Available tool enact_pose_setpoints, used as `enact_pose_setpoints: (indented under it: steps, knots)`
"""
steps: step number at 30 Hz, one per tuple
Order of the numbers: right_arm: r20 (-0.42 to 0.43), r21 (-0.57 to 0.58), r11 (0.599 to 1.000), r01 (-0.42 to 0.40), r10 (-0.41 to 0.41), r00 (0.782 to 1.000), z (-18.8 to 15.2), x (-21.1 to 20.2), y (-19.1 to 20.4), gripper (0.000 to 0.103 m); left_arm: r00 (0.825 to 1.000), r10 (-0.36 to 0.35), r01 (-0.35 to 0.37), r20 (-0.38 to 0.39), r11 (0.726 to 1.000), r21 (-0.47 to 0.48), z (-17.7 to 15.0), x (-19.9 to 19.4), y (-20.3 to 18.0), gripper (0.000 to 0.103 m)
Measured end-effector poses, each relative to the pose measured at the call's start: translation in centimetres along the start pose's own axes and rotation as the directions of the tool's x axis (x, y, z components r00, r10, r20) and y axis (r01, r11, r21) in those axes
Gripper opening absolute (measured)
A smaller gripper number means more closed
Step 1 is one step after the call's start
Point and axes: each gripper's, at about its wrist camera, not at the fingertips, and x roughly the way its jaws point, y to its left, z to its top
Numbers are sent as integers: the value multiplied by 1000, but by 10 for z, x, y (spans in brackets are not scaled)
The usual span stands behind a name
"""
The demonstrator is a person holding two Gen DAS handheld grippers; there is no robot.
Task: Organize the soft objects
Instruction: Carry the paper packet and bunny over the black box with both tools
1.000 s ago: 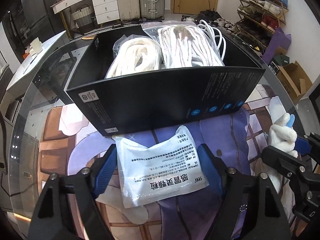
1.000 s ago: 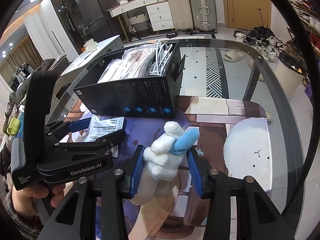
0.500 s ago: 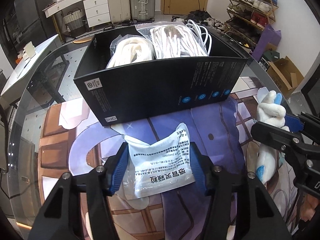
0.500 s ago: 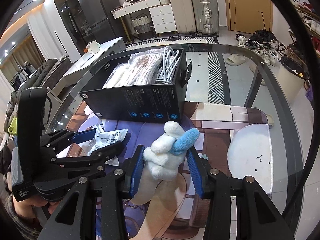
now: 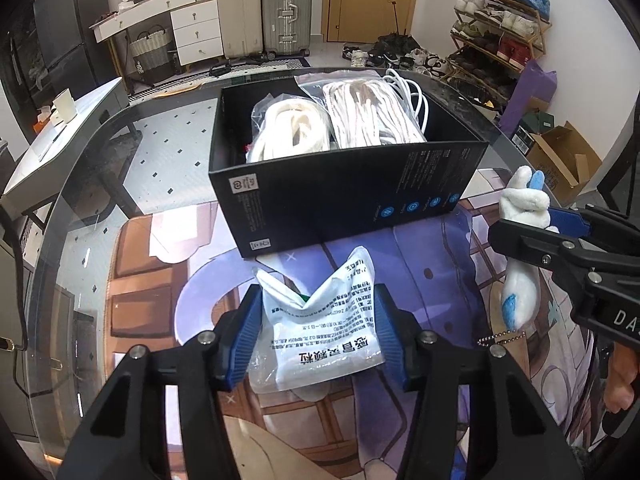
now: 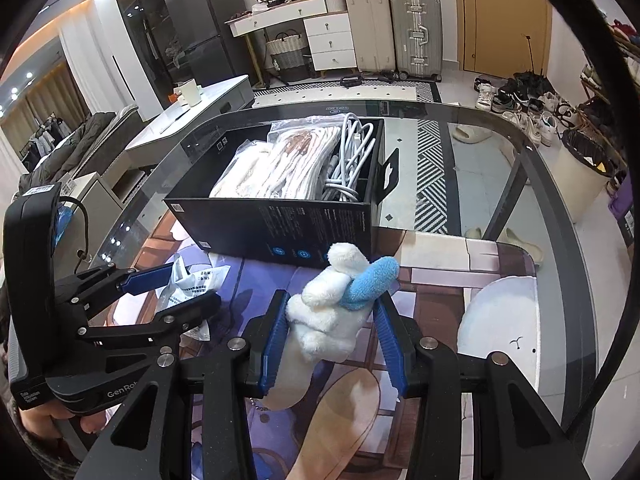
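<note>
My left gripper (image 5: 318, 332) is shut on a white printed pouch (image 5: 320, 328), which buckles between the blue pads and is lifted above the mat. My right gripper (image 6: 332, 328) is shut on a white plush toy with blue ears (image 6: 336, 304); the toy also shows in the left wrist view (image 5: 520, 208), and the left gripper with the pouch (image 6: 192, 284) shows in the right wrist view. An open black box (image 5: 344, 196) stands just beyond both grippers, holding bagged white soft items (image 5: 292, 128) and a white cable (image 6: 348, 160).
The box stands on a glass table (image 5: 80, 200) covered by a printed purple and brown mat (image 5: 432, 264). A ball chain (image 5: 502, 336) hangs from the plush. Beyond the table are suitcases (image 5: 264, 12), a shoe rack (image 5: 500, 20) and a white side table (image 6: 192, 112).
My left gripper has closed on the pouch and lifted it, crumpling it. Both grippers have risen and drawn back a little from the box, the right still holding the plush.
</note>
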Motion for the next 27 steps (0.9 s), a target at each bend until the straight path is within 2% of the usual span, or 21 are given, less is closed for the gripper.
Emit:
enact_pose_setpoints:
  steps: [15, 27]
  knots:
    - [29, -43, 999, 24, -23, 999, 17, -16, 11, 43, 996, 2, -3, 94, 1000, 9, 12, -35, 14, 52]
    - [73, -74, 997, 38, -32, 997, 44, -31, 20, 43, 987, 5, -9, 163, 1000, 25, 29, -55, 18, 52]
